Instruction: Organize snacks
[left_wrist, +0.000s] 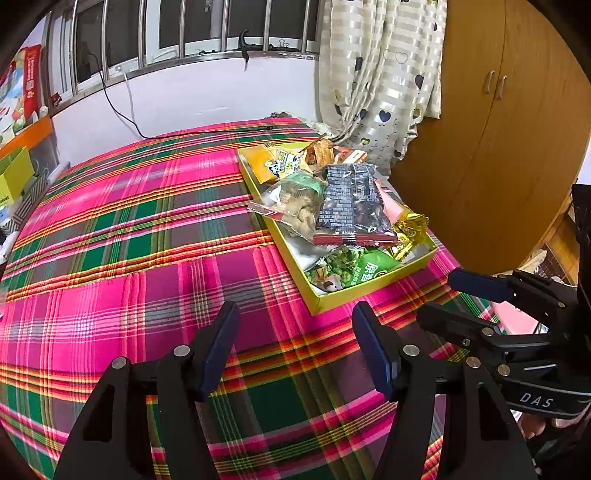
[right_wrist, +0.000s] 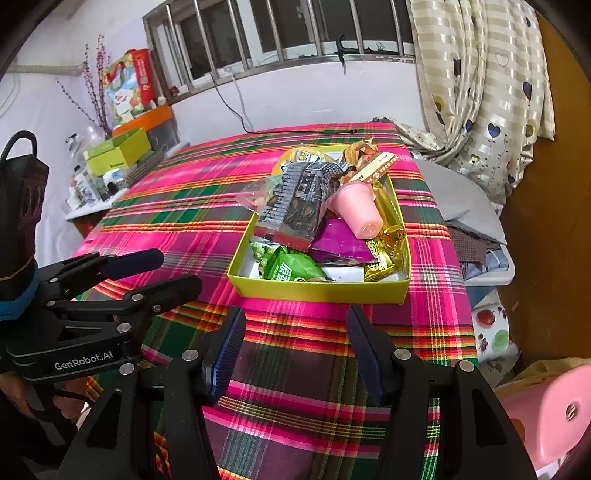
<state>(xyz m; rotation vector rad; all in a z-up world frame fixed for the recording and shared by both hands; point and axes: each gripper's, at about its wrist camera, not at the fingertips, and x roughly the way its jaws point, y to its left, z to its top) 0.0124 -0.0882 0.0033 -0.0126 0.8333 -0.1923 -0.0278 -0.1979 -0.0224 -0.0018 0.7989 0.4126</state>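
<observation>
Snacks sit heaped in a shallow yellow box (right_wrist: 317, 290) on the plaid cloth (right_wrist: 295, 369), ahead of both my claws and toward the right edge of the bed. On top lies a dark crinkled packet (right_wrist: 295, 206) with a red sealed end; beside it a smooth pink cup (right_wrist: 356, 210) lies tipped on its side, over a purple packet (right_wrist: 340, 240) and a shiny gold wrapper (right_wrist: 388, 236). A green packet (right_wrist: 291, 267) lies at the near end, and a clear bag (left_wrist: 295, 203) of pale lumps hangs over the box's left wall. At the far end I make out a yellow packet (left_wrist: 273, 162) and some orange wrappers, too jumbled to tell apart. The box floor shows white only in gaps. My left claw (left_wrist: 295, 350) hangs released over bare cloth, nothing between its ridged blue pads; my right claw (right_wrist: 295, 350) is likewise spread and empty, near the box's front wall but not touching it. The cloth is woven pink, green and orange check, slightly rumpled. Behind it stands a white wall with a barred window (left_wrist: 184, 33) and a black cable (left_wrist: 122, 114) trailing down; a heart-print curtain (left_wrist: 388, 74) hangs at right against a wooden wardrobe (left_wrist: 498, 129). A cluttered side shelf (right_wrist: 110, 162) is at left, its small things too blurred to name.
</observation>
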